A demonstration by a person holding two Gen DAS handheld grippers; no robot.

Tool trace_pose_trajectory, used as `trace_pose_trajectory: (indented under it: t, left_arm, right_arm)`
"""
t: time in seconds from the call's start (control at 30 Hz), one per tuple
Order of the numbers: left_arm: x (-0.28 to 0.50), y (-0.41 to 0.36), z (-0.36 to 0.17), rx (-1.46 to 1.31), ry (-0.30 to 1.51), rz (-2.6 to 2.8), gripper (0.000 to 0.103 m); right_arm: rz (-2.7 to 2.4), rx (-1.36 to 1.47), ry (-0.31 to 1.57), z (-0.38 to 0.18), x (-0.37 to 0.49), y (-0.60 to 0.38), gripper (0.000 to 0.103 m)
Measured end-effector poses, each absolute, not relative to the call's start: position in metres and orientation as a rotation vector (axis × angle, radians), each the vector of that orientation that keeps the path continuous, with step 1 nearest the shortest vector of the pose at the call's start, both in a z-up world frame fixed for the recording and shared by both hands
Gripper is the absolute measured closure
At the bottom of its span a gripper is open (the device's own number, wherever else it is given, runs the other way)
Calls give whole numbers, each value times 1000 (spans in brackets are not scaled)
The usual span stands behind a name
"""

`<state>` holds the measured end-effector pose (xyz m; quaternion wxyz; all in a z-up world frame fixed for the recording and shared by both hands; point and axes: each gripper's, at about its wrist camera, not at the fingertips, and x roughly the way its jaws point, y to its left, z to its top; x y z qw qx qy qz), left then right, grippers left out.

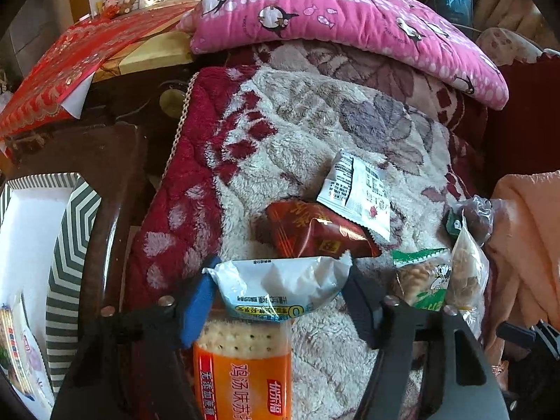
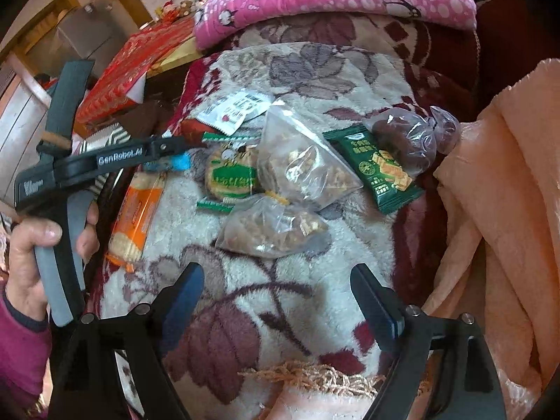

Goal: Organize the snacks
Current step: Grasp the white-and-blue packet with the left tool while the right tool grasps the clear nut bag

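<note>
The left gripper (image 1: 280, 294) straddles the crimped white end of an orange plastic cracker packet (image 1: 245, 360) on the floral fleece blanket (image 1: 315, 133), fingers apart, seemingly not yet clamped. Next it likely squeezes and carries the packet to the green-striped cardboard box (image 1: 66, 245). The right gripper (image 2: 276, 297) hovers empty, fingers wide, near two clear bags of nuts (image 2: 280, 224).

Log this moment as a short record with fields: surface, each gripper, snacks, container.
surface: floral blanket
left gripper: open around the end of the orange cracker pack
right gripper: open, empty, above the blanket
loose snacks: two clear bags of nuts, green packet, red packet, white packet
container: striped box, at the left, apart from the pile
</note>
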<state>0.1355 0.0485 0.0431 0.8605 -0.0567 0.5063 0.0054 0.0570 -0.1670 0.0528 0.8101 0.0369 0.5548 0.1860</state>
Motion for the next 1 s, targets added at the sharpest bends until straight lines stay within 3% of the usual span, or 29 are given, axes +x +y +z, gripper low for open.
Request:
trace_pose_trajectory:
  t: [0.4,0.53,0.6,0.63,1.0]
  left_arm:
    - [129,66,61,-175,1029,-8,46]
    - [124,68,70,-182,1017,-10,46]
    - [120,67,75,-184,1012,-14,46]
    - [119,67,77,-186,1010,-17,46]
    - [83,53,95,-157,993,-25,46]
  right_arm:
    - [284,262,1164,30,113,-170,15]
    - [273,344,1156,16,127,-177,30]
    - [279,310,1152,18,127,-179,46]
    - [289,294,1149,19,126,-179,49]
    - [351,193,1066,68,83,-180,52]
